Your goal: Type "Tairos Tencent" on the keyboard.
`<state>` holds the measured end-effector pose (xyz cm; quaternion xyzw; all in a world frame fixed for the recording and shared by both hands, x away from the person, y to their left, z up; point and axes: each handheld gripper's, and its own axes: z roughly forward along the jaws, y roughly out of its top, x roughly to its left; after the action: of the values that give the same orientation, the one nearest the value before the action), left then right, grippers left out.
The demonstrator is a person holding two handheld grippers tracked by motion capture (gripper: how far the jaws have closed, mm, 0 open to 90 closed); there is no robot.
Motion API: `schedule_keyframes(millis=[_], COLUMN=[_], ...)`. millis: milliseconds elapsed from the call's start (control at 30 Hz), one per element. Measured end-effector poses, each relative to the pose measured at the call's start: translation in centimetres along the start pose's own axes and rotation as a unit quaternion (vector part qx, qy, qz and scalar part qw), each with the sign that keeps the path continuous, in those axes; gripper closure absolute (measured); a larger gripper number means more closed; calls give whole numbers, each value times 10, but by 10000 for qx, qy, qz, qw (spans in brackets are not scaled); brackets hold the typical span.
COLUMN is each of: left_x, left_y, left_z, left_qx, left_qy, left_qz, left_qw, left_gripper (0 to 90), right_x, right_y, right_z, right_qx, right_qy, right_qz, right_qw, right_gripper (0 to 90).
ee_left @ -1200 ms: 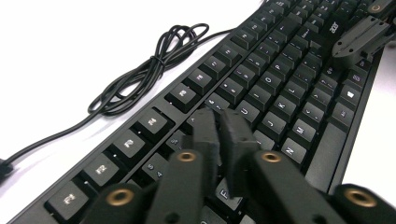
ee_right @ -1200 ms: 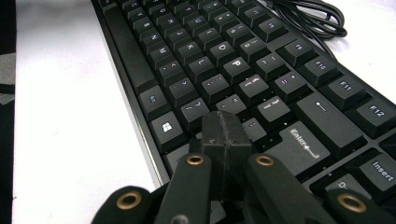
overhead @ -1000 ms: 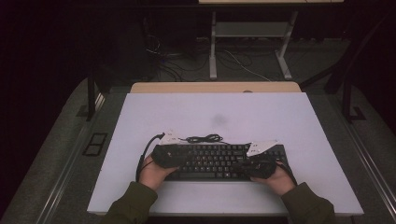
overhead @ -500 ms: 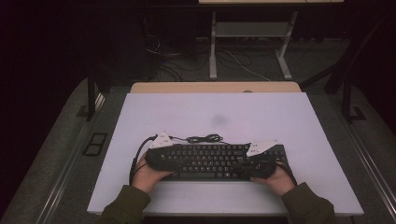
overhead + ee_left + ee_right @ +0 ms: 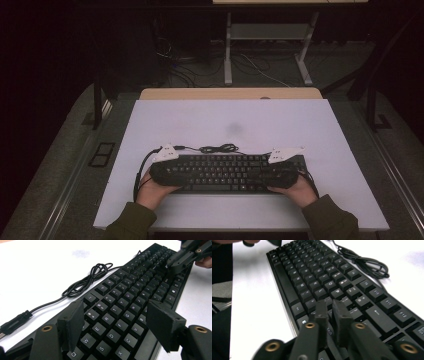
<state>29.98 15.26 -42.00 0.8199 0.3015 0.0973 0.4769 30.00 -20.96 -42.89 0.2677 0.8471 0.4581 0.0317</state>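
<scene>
Jaws over black keyboard

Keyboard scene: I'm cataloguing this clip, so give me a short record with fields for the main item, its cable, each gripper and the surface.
item: black keyboard, flat on the table, long side toward the person
cable: black cable, loosely bundled beyond the keyboard's far edge
left gripper: jaws wide apart over the keys at the keyboard's left end, just been opening, nothing pressed between them
right gripper: jaws a narrow gap apart over the right end, just been opening, holding nothing
surface: white table
</scene>
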Motion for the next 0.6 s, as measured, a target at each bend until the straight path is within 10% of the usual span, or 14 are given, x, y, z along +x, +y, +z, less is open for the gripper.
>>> schedule_keyframes(millis=[300, 600], left_x=[-5, -5], left_y=[-2, -4], left_z=[-3, -8], left_qx=[-54, -55], left_qy=[-43, -21], left_qz=[42, 38], left_qw=[10000, 10000], left_gripper=[272, 262], right_x=[-4, -7], right_y=[9, 18], right_z=[-1, 5], right_qx=[-275, -438], right_qy=[-41, -60], right_qz=[-7, 11], right_qw=[9996, 9990], right_gripper=[454, 327])
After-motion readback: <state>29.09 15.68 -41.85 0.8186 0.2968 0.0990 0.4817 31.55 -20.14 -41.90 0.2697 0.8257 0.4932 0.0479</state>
